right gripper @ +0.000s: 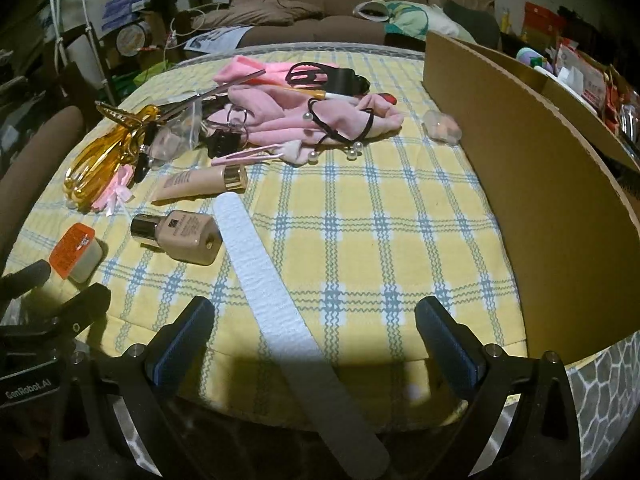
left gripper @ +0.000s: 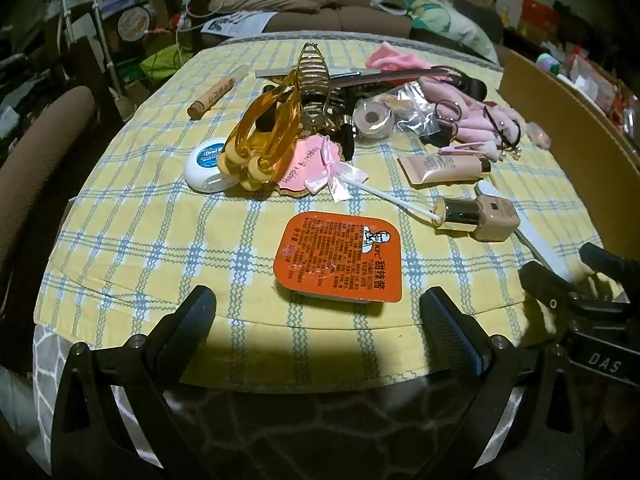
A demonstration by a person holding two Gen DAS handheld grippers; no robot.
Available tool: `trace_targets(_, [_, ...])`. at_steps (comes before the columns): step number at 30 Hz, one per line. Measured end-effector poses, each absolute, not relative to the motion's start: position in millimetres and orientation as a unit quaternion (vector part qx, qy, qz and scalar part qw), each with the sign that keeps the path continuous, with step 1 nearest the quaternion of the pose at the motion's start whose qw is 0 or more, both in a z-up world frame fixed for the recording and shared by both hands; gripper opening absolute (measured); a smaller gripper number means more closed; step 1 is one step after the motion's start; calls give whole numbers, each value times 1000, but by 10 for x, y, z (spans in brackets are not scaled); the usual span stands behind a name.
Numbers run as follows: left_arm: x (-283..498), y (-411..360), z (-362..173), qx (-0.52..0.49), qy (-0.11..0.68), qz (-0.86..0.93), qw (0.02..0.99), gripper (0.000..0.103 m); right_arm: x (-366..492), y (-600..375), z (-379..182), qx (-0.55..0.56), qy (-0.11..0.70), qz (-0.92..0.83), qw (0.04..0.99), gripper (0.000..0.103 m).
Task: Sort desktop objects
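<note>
My left gripper [left gripper: 318,300] is open and empty near the table's front edge, with an orange KFC sauce tub [left gripper: 338,258] just ahead between its fingers. My right gripper [right gripper: 314,312] is open, and a long white nail file [right gripper: 280,304] lies on the cloth between its fingers. A foundation bottle [right gripper: 182,236] lies left of the file; it also shows in the left wrist view [left gripper: 478,216]. A beige tube [right gripper: 202,182], an amber massage roller [left gripper: 260,136], a gold hair claw [left gripper: 314,80], a floss box [left gripper: 206,164] and a pink lollipop tag [left gripper: 308,168] lie further back.
A cardboard box [right gripper: 540,184] stands along the right side of the table. Pink cloth with black hair ties [right gripper: 320,120] is piled at the back. A wooden tube [left gripper: 214,96] lies at the back left. A brown chair [left gripper: 36,168] stands left. The yellow checked cloth [right gripper: 360,240] covers the table.
</note>
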State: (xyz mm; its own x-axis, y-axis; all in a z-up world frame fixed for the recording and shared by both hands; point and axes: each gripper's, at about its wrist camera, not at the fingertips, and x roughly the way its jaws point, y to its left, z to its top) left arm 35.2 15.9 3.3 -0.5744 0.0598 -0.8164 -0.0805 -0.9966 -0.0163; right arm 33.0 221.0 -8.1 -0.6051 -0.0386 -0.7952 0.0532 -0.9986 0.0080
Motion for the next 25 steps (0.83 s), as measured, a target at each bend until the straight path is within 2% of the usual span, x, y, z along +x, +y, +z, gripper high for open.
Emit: trace_targets(25, [345, 159, 31, -460, 13, 887, 39, 103, 342, 2203, -87, 444, 12, -895, 24, 103])
